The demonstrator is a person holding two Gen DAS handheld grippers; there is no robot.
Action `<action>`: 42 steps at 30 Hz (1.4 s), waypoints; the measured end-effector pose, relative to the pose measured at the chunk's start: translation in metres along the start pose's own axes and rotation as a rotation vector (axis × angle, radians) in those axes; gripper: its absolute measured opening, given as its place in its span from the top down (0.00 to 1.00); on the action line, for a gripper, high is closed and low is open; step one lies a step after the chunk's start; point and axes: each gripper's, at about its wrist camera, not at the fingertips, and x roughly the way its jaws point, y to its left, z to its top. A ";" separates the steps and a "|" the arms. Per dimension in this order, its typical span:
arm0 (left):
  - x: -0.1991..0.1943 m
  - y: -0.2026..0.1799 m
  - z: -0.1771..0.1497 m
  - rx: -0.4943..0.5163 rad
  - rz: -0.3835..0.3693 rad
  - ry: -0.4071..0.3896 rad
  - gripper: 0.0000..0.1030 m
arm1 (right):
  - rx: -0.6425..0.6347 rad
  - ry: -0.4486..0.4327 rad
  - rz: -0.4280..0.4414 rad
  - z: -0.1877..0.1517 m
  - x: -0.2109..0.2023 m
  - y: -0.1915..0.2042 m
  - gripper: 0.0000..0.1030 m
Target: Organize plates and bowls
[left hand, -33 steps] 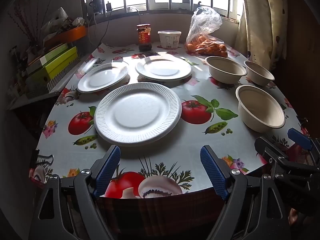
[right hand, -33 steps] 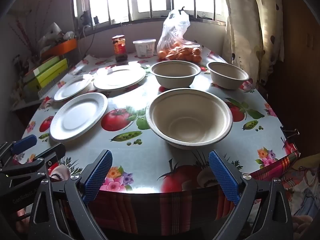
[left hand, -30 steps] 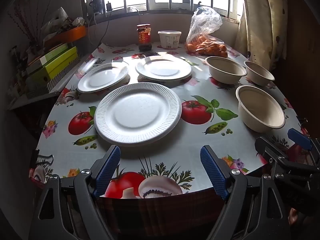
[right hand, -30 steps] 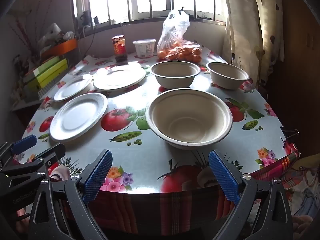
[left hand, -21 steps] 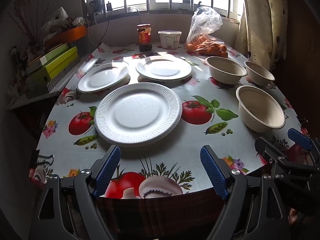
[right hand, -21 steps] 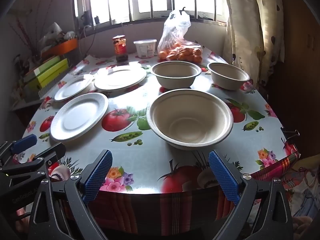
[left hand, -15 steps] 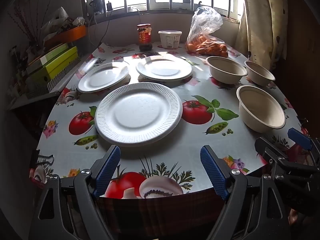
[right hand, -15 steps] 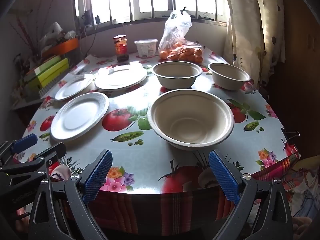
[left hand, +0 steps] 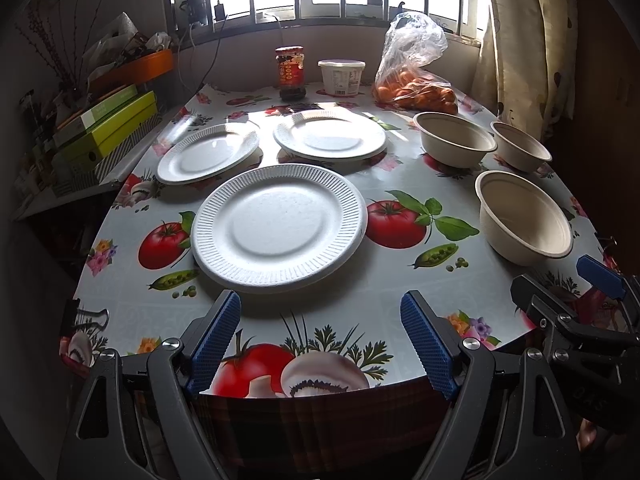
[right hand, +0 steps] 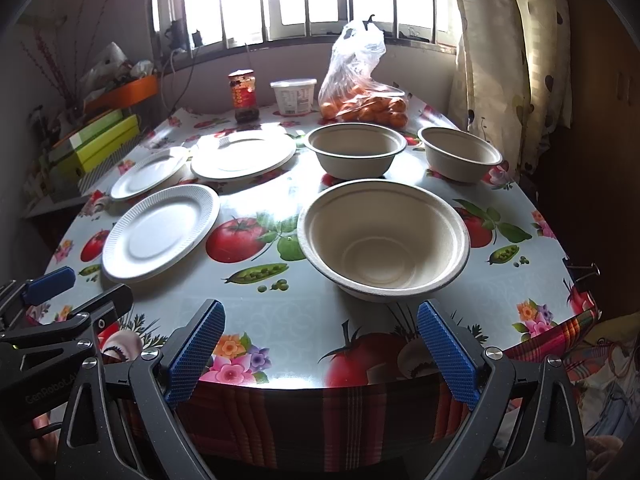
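Note:
Three white ribbed plates lie on the table: a near plate (left hand: 279, 226) (right hand: 160, 232), a far-left plate (left hand: 208, 153) (right hand: 149, 173) and a far-middle plate (left hand: 330, 134) (right hand: 243, 154). Three beige bowls stand to the right: a near bowl (left hand: 524, 216) (right hand: 383, 236), a middle bowl (left hand: 454, 139) (right hand: 355, 150) and a far-right bowl (left hand: 521, 151) (right hand: 460, 153). My left gripper (left hand: 321, 336) hangs open at the table's front edge, just short of the near plate. My right gripper (right hand: 320, 344) is open too, just short of the near bowl. Neither holds anything.
The table (left hand: 384, 280) wears a glossy fruit-print cloth. At the back stand a red-labelled jar (left hand: 290, 73), a white tub (left hand: 341, 77) and a plastic bag of oranges (left hand: 414, 80). Green boxes (left hand: 108, 128) sit on a shelf at left. A curtain (left hand: 532, 40) hangs at right.

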 end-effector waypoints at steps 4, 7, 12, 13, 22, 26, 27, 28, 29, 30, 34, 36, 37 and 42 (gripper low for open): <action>0.001 0.000 0.000 -0.001 -0.001 0.001 0.20 | -0.001 -0.001 0.000 0.000 0.000 0.000 0.04; 0.001 0.001 -0.001 -0.001 -0.002 0.001 0.20 | 0.000 0.000 -0.001 0.000 0.000 0.000 0.04; 0.000 0.001 0.000 -0.002 -0.002 0.003 0.20 | -0.002 -0.001 -0.002 0.000 0.000 0.001 0.04; 0.000 0.001 -0.001 -0.002 -0.002 0.003 0.20 | -0.002 -0.001 -0.002 0.000 0.000 0.001 0.04; 0.002 0.003 -0.001 -0.003 -0.004 0.004 0.20 | -0.002 0.000 -0.002 0.000 0.000 0.001 0.04; 0.002 0.003 0.001 -0.001 -0.003 0.005 0.20 | -0.002 -0.001 -0.003 0.000 0.000 0.001 0.04; 0.002 0.003 0.001 -0.001 -0.003 0.005 0.20 | -0.003 -0.001 -0.003 0.000 0.000 0.001 0.04; 0.002 0.003 0.001 -0.001 -0.004 0.005 0.20 | -0.003 0.000 -0.003 0.000 0.000 0.001 0.04; 0.002 0.003 0.001 -0.001 -0.003 0.005 0.20 | -0.003 0.000 -0.003 0.000 0.000 0.001 0.04; 0.001 0.003 0.001 -0.003 -0.003 0.005 0.20 | -0.003 -0.001 -0.002 0.000 0.000 0.001 0.04; 0.002 0.003 0.000 -0.002 -0.005 0.006 0.20 | -0.003 -0.001 -0.003 0.001 0.000 0.001 0.04; 0.002 0.003 0.001 -0.001 -0.007 0.008 0.20 | -0.004 -0.001 -0.003 0.001 0.000 0.000 0.04; 0.002 0.003 0.001 -0.001 -0.006 0.007 0.20 | -0.003 -0.002 -0.003 0.001 0.000 0.000 0.04; 0.004 0.004 0.002 -0.003 -0.003 0.005 0.20 | -0.005 -0.001 -0.003 0.002 0.001 0.001 0.04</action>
